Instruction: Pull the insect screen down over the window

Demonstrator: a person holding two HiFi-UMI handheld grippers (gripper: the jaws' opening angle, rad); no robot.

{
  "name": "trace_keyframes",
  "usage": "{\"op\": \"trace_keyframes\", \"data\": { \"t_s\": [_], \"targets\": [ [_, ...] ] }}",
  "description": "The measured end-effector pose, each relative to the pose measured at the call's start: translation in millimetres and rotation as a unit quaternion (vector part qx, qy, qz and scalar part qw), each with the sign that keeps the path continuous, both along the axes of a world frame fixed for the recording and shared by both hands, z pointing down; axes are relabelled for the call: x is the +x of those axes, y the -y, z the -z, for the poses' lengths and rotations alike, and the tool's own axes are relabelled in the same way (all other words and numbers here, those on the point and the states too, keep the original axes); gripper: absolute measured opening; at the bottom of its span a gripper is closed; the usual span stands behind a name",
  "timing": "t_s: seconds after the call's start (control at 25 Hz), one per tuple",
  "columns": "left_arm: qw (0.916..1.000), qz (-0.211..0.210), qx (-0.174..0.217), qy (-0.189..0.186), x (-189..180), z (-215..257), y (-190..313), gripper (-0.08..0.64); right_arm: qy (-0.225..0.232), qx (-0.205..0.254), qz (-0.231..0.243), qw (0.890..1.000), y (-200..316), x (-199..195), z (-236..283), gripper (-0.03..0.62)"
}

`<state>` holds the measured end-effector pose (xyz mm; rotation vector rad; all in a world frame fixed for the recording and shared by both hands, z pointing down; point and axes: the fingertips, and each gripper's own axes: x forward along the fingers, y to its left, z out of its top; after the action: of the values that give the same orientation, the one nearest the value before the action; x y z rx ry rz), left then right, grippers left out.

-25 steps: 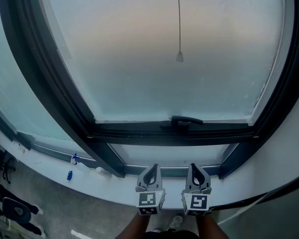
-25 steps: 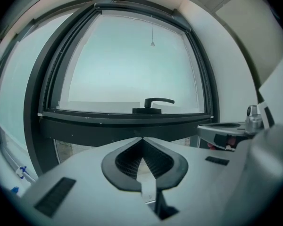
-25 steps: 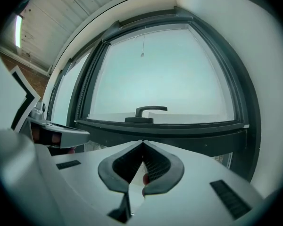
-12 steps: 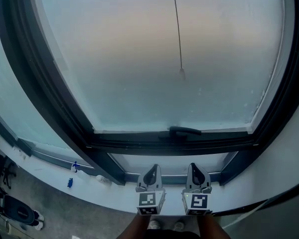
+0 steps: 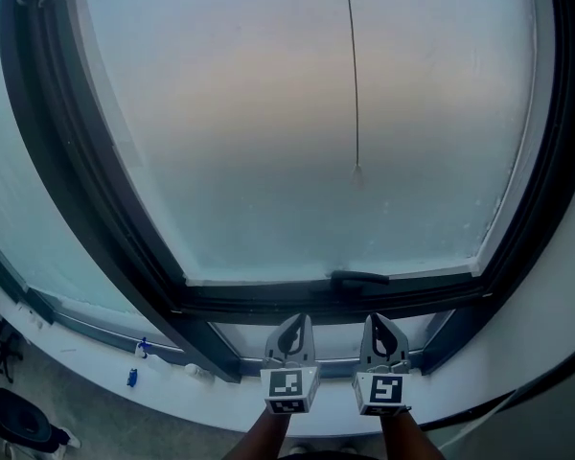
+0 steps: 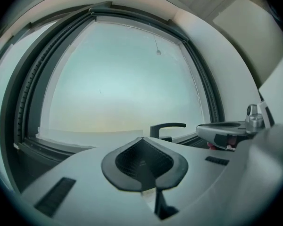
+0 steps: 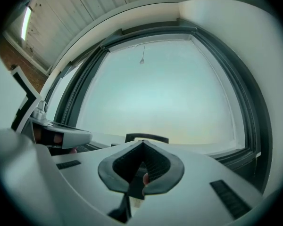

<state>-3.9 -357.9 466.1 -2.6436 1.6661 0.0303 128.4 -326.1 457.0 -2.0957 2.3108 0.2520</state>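
Note:
A thin pull cord (image 5: 353, 75) hangs down the middle of the frosted window pane (image 5: 268, 142) and ends in a small toggle (image 5: 357, 172); the toggle also shows in the left gripper view (image 6: 158, 52) and in the right gripper view (image 7: 142, 61). My left gripper (image 5: 291, 320) and right gripper (image 5: 378, 318) sit side by side below the dark window handle (image 5: 359, 279), well under the toggle. Both are shut with nothing between their jaws. No screen is visible over the glass.
A dark window frame (image 5: 86, 190) surrounds the pane, with a white sill (image 5: 220, 405) beneath it. A second pane (image 5: 19, 218) lies to the left. Small blue items (image 5: 132, 376) rest on the sill at left. White wall (image 5: 565, 295) flanks the right side.
Both grippers have risen a little toward the window. The view has tilted up, so the handle and cord toggle sit lower in the head view.

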Motion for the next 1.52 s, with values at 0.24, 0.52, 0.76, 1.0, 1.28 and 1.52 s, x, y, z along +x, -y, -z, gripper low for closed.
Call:
{"op": "trace_keyframes", "data": {
  "t_s": [0.24,0.52,0.76,1.0,1.28,1.52],
  "targets": [
    [0.9989,-0.012,0.044,-0.01,-1,41,10,0.003,-0.012,0.064,0.006,0.998,9,-9,51,0.003],
    [0.9941,-0.018,0.107,0.013,-3,94,26,0.002,-0.003,0.112,0.022,0.993,20,-11,107,0.003],
    [0.987,-0.016,0.159,0.01,-3,159,38,0.003,-0.008,0.151,0.017,0.988,29,-4,157,0.003],
    [0.9796,-0.033,0.198,0.009,-1,212,45,0.003,-0.029,0.213,0.012,0.977,29,1,217,0.003],
    [0.9621,-0.053,0.265,0.039,1,279,39,0.003,-0.071,0.274,0.008,0.959,18,10,294,0.003],
    [0.9461,-0.052,0.315,0.057,-6,341,37,0.003,-0.103,0.308,0.01,0.946,5,0,349,0.003]
  ]
}}
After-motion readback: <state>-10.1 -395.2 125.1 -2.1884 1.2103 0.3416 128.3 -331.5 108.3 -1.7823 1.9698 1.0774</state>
